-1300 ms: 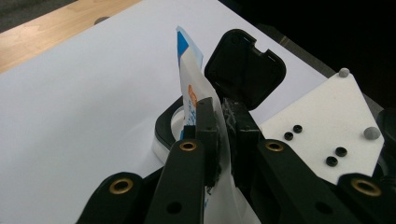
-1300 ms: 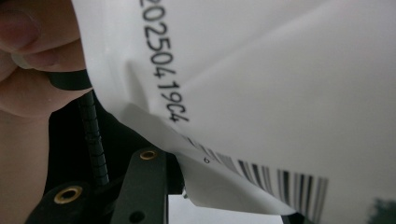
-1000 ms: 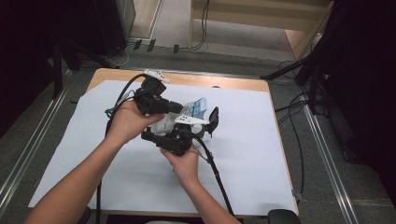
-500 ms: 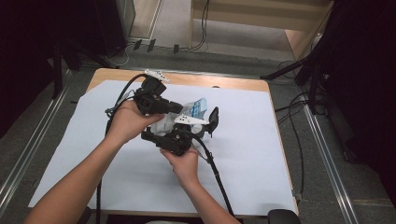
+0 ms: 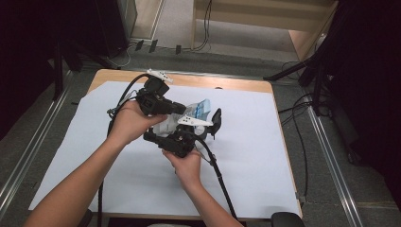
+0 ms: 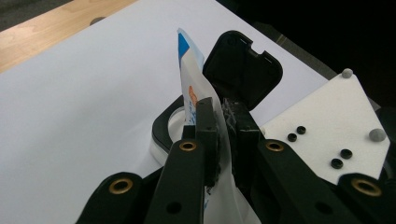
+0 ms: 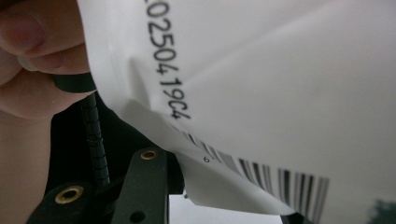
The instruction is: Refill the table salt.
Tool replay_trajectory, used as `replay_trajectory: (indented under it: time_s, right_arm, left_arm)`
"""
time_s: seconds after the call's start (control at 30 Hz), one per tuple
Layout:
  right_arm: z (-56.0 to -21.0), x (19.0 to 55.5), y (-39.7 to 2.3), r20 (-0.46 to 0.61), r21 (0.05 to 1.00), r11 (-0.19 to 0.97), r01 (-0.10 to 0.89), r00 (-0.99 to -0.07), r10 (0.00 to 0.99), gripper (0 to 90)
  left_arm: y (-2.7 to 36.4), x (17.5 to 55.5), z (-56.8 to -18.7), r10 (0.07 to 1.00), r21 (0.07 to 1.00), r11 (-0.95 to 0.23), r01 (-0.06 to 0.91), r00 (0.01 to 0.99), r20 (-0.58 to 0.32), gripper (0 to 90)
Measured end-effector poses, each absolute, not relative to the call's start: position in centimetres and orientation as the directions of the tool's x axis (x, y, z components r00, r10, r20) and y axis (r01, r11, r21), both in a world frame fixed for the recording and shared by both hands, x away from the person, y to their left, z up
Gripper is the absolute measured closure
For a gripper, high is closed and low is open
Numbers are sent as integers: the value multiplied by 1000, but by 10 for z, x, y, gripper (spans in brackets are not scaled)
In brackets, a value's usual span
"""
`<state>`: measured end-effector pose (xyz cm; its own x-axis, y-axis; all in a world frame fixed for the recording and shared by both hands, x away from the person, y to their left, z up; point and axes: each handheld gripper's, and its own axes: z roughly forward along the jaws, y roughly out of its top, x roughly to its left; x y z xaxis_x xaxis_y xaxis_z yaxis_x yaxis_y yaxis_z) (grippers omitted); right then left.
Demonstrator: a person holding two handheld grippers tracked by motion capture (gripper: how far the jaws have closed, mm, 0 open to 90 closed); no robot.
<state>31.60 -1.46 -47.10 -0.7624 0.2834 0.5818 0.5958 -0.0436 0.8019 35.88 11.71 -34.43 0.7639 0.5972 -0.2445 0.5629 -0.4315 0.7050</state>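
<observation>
My left claw (image 6: pixel 223 122) pinches the white pouch (image 6: pixel 198 93) between its pads, its blue-cornered top just beyond my jaw tips. It looks light, limp and slick, so I grip the flat seam. My right claw (image 5: pixel 208 124) holds its lower end.

White, blue-cornered packet (image 6: pixel 191 79), black barcode
</observation>
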Motion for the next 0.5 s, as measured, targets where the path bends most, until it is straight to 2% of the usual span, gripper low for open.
replay_trajectory:
  time_s: [0.5]
  right_arm:
    - [-472, 316, -13, 588, 797, -46, 602, -758, 281, 671]
  left_arm:
    - [116, 359, -344, 597, 699, -443, 561, 766, -236, 874]
